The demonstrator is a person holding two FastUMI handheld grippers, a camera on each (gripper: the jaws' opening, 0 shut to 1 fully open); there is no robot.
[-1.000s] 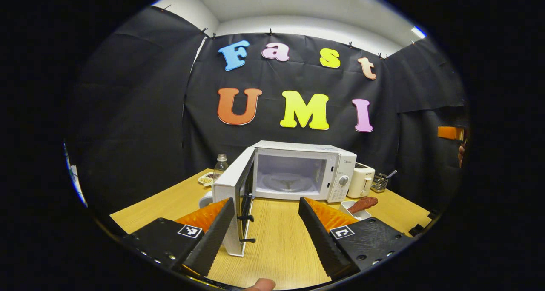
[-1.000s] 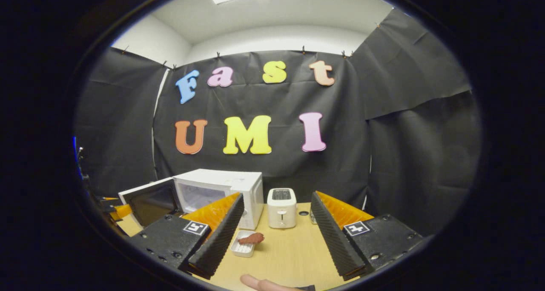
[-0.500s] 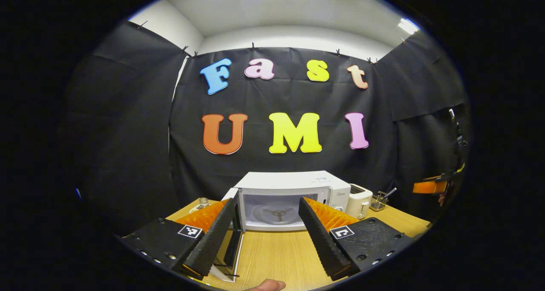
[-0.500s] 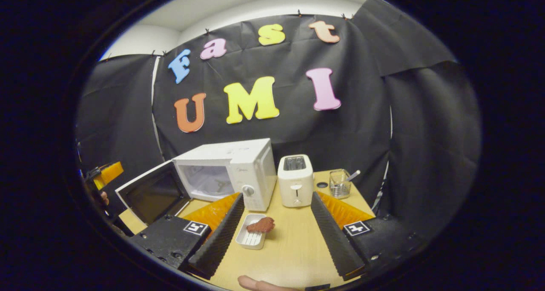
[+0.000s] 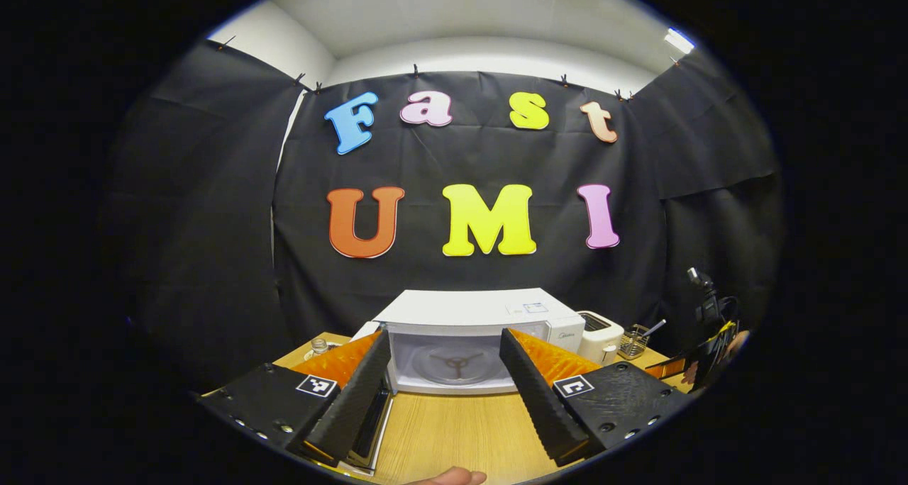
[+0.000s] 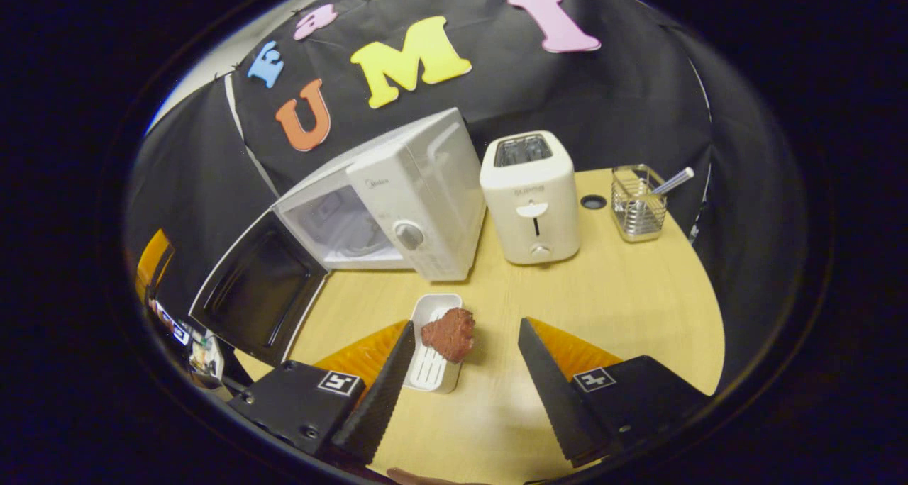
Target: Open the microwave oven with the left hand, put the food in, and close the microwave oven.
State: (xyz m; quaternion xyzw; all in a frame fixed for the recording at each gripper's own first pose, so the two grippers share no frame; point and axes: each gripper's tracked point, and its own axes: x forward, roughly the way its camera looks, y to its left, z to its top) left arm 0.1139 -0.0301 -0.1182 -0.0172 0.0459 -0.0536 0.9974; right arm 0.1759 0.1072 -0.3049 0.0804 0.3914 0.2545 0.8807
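The white microwave [image 5: 472, 309] stands at mid table with its door [image 5: 370, 428] swung out to the left and the turntable [image 5: 454, 362] bare inside. My left gripper [image 5: 444, 332] hangs open in front of the cavity, holding nothing. From the right gripper view the microwave [image 6: 418, 187] sits at the back left with its dark-lined door [image 6: 259, 293] wide open. A brown piece of food [image 6: 449, 334] lies on a small white dish [image 6: 428, 364] on the table. My right gripper [image 6: 465, 323] is open just above and before it, the food near its left finger.
A white toaster [image 6: 532, 194] stands right of the microwave, with a wire caddy [image 6: 637, 205] holding a utensil farther right. A small bottle [image 5: 320, 344] sits at the back left. The wooden table [image 6: 624, 293] has bare room at the front right.
My right gripper has tipped downward and come closer to the dish with the food. My left gripper has shifted to face the open cavity more squarely. Both stay open.
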